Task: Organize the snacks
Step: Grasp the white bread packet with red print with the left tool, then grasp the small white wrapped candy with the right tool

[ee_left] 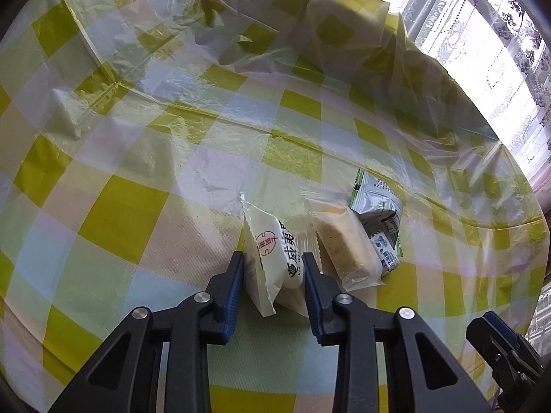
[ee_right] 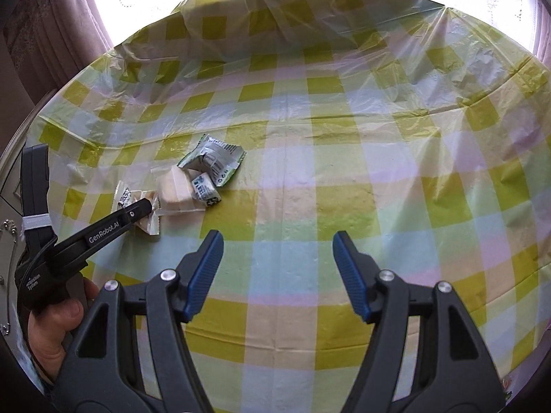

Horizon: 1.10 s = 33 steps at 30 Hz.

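Left gripper (ee_left: 272, 268): blue pads pinching the white snack packet (ee_left: 272, 258), red and black print on the wrapper, one serrated end pointing back toward the camera. From the right wrist view the packet (ee_right: 144, 211) lies low against the worktop (ee_right: 344, 179), which carries a yellow, green and white check plastic cloth.

Landmark: white snack packet. Just beside it, on the side away from the left hand (ee_right: 51, 323), lies a clear-wrapped pale yellow bar (ee_left: 344, 244); contact between the two wrappers cannot be told. Beyond the bar, touching it, a small blue-and-white wrapped sweet (ee_left: 384, 253), and behind that a crumpled green-and-white sachet (ee_left: 375, 203). All four form one cluster.

Right gripper (ee_right: 277, 268): pads spread wide, nothing between them, over bare cloth well apart from the packet.

Lace curtain (ee_left: 499, 51) past the worktop's far edge.
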### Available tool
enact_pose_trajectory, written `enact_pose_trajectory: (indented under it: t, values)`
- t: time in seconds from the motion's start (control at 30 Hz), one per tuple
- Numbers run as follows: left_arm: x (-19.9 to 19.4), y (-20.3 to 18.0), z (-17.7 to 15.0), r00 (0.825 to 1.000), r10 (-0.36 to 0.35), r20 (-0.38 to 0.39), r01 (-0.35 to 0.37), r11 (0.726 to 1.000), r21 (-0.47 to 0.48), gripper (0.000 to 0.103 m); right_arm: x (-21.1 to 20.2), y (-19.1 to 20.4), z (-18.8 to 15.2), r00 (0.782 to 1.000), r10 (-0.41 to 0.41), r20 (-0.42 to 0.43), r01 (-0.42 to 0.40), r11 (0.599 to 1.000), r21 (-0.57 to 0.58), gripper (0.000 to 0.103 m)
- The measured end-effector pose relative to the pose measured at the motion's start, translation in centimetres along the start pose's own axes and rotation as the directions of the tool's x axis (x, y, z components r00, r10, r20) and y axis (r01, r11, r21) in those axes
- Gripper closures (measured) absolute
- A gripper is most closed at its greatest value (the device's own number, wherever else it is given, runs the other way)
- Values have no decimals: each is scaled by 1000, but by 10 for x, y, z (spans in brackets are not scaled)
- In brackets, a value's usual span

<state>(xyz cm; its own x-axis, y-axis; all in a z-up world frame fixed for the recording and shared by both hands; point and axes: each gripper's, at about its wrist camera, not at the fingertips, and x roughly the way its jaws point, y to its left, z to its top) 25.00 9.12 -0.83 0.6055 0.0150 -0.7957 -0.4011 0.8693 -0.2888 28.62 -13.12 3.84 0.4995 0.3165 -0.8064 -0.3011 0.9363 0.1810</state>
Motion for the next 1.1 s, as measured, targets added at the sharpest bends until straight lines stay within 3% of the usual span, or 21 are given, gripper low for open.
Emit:
enact_pose_trajectory:
  t: [0.17, 0.37, 0.4, 0.6, 0.67, 0.7, 0.73, 1.1]
  values:
    - [-6, 8, -1, 1000, 15, 11, -15, 999, -32, 69, 26, 13, 10, 1000, 19, -18, -19, 1000, -10, 35]
    - [-13, 17, 1, 999, 23, 40, -21, 998, -59, 69, 51, 29, 19, 999, 16, -43, -18, 999, -49, 46]
    - [-14, 17, 1, 999, 20, 40, -18, 998, -61, 69, 54, 32, 19, 999, 21, -47, -24, 998, -52, 51]
    - [-13, 19, 1, 999, 9, 39, -6, 998, -68, 69, 69, 48, 24, 998, 47, -51, -51, 995, -91, 54]
    - [-13, 20, 1, 999, 6, 39, -4, 998, -69, 69, 76, 53, 24, 997, 43, -67, -50, 993, -104, 60]
    - [-13, 20, 1, 999, 5, 39, -3, 998, -70, 69, 79, 55, 24, 996, 48, -74, -56, 993, -102, 69]
    - [-13, 21, 1, 999, 5, 39, -2, 997, -71, 69, 81, 56, 24, 996, 53, -76, -61, 993, -102, 72]
    - [-13, 23, 2, 999, 4, 43, -1, 997, -78, 69, 92, 66, 34, 995, 75, -73, -84, 988, -129, 73]
